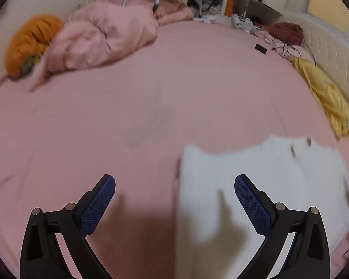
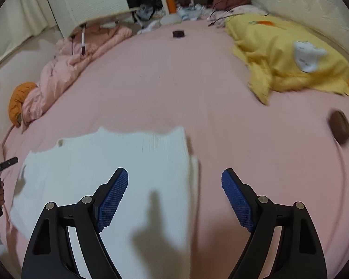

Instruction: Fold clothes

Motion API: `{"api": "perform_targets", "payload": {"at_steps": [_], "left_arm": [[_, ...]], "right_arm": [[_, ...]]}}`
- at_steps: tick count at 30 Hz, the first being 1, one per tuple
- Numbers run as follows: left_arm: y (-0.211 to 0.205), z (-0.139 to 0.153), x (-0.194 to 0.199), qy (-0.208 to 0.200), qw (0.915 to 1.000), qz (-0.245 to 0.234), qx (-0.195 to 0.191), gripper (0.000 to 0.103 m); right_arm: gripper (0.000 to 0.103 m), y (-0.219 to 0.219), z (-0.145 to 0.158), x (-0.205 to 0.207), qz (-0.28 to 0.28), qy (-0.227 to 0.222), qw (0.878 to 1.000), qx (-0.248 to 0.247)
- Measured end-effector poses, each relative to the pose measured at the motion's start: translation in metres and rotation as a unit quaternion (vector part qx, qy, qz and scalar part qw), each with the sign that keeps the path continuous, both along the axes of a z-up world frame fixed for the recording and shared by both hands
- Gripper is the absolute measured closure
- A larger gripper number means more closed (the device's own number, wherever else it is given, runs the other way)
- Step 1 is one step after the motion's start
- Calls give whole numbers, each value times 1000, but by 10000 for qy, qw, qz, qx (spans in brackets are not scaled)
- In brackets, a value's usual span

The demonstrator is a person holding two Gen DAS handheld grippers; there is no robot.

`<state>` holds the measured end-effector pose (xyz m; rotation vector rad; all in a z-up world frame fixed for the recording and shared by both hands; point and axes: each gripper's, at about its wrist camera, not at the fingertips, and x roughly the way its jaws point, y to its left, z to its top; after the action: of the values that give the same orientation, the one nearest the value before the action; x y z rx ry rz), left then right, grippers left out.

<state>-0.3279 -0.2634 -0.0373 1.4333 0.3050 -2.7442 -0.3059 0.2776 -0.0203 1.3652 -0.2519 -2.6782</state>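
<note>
A white garment (image 1: 256, 186) lies flat on the pink bed sheet (image 1: 128, 116), at the lower right of the left wrist view. In the right wrist view the garment (image 2: 104, 162) lies at the lower left on the sheet (image 2: 244, 127). My left gripper (image 1: 174, 186) is open and empty, held above the garment's left edge. My right gripper (image 2: 174, 181) is open and empty, held above the garment's right edge. Both views are blurred by motion.
A crumpled pink duvet (image 1: 100, 34) and an orange cushion (image 1: 28, 44) lie at the far left. A yellow blanket (image 2: 286, 55) lies along the right side by the white headboard (image 1: 332, 53). A brown object (image 2: 339, 127) and a small black item (image 2: 178, 33) rest on the sheet.
</note>
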Motion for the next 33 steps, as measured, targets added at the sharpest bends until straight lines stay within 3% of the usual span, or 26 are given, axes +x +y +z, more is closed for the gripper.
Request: {"api": "perform_targets", "payload": {"at_steps": [3,4,5,6,7,11,13,17,23,24,25,29,31,33], "left_arm": [[9,-32,-18,-274,9994,-41,200,4],[12,-42,-23,-373,9989,-65,259,20],[14,-50,-26,-482,9982,-111,346,51],[15,-56,-28,-546,9974,-141,455,70],[15,-57,-27,-527,9973,-133,488,92],[24,-35,-7,-115,9979,-258,582,93],[31,-15,6,141,9959,-429,788,93],[41,23,32,454,9919,-681,975,93],[37,101,104,1147,9768,-1027,1489,94],[37,113,120,1239,9734,-1099,1582,94],[38,125,137,1317,9699,-1193,1663,94],[51,148,194,1351,9655,-1460,1680,94],[58,154,217,1360,9624,-1594,1727,94],[70,161,249,1413,9581,-1758,1767,94]], "right_arm": [[20,-12,-17,-39,165,-359,9992,-21],[20,-14,-26,-46,170,-484,9987,16],[20,-17,-34,-52,184,-599,9980,53],[20,-20,-40,-55,233,-672,9974,82],[27,-23,-47,-57,282,-746,9968,112],[85,-37,-40,-47,523,-430,9974,234],[88,-41,-24,-36,608,-172,9972,390],[89,-38,13,-14,672,159,9976,59],[89,-39,78,38,850,560,9947,-119],[92,-36,88,48,874,646,9940,-113],[103,-33,95,57,926,700,9931,-169],[103,-32,114,80,1116,704,9912,-53],[102,-28,113,90,1139,543,9918,-218],[90,-30,107,100,1090,273,9928,-409]]}}
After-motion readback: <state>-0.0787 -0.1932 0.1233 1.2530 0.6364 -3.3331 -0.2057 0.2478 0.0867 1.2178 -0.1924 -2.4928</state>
